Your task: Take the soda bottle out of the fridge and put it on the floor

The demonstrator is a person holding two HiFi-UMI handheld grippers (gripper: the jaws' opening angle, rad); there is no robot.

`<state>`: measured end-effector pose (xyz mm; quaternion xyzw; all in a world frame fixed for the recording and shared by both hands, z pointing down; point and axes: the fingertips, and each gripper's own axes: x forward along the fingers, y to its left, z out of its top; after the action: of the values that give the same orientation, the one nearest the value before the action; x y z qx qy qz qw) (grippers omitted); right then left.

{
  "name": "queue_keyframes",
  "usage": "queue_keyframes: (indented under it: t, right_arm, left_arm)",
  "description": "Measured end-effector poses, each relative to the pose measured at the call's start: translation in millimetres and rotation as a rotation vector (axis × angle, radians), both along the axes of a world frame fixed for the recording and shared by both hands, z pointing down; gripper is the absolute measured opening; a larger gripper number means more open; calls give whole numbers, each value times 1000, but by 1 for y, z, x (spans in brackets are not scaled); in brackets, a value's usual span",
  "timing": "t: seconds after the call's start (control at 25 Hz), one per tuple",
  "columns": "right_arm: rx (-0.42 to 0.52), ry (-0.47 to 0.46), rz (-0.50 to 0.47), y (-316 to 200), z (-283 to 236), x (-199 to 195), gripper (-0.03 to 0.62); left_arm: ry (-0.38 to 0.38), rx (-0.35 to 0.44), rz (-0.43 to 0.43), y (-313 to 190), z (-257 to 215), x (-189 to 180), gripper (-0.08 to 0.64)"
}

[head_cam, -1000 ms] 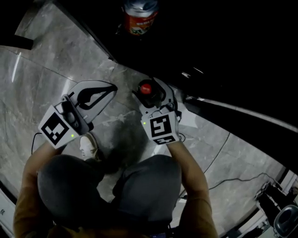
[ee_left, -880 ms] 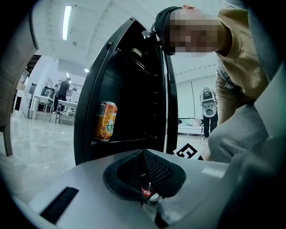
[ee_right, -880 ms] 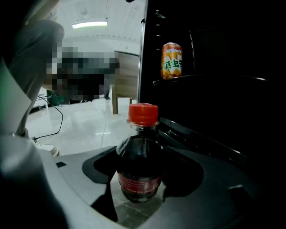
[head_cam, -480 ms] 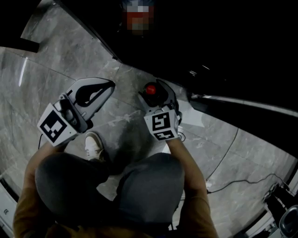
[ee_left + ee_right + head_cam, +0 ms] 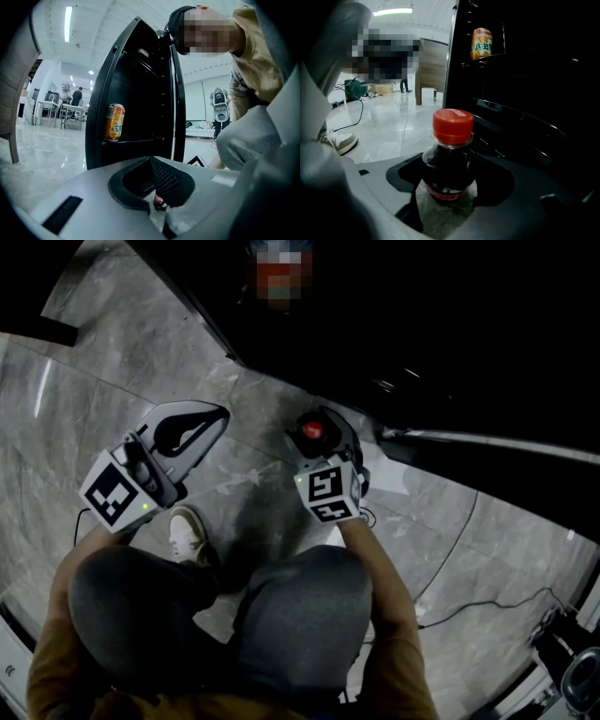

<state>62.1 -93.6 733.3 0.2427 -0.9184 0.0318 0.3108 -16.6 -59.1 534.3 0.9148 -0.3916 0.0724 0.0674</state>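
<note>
Red cap [image 5: 452, 125] up, the soda bottle [image 5: 446, 161] is outside the fridge [image 5: 140, 89], low over the grey marble floor [image 5: 253, 474] just in front of the open black cabinet. Whether its base rests on the stone I cannot tell. The right hand-held gripper [image 5: 313, 424] has it by the body, jaws spread wide with a dark pad pressed to either side. The bottle's red label band carries white lettering, too smeared to read. The left hand-held gripper [image 5: 218, 414] hangs over the floor to the left of it, tips together and nothing between them. Up on a fridge shelf sits an orange drink can [image 5: 114, 123] with green characters on its label — too small to read. The marker cube [image 5: 328, 491] on each gripper shows black-and-white squares, no words.
</note>
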Motion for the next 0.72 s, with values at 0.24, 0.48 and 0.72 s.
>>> queue_keyframes:
  t: [0.24, 0.48, 0.72]
  right_arm:
    - [4, 31, 2, 0, -2, 3, 304]
    - [-3, 47, -33, 4, -10, 13, 304]
    - [6, 44, -32, 8, -30, 24, 304]
  left_arm:
    - [22, 11, 14, 0, 0, 4, 2]
    - [48, -1, 21, 2, 5, 3, 2]
    - [100, 5, -32, -1, 2, -14, 2]
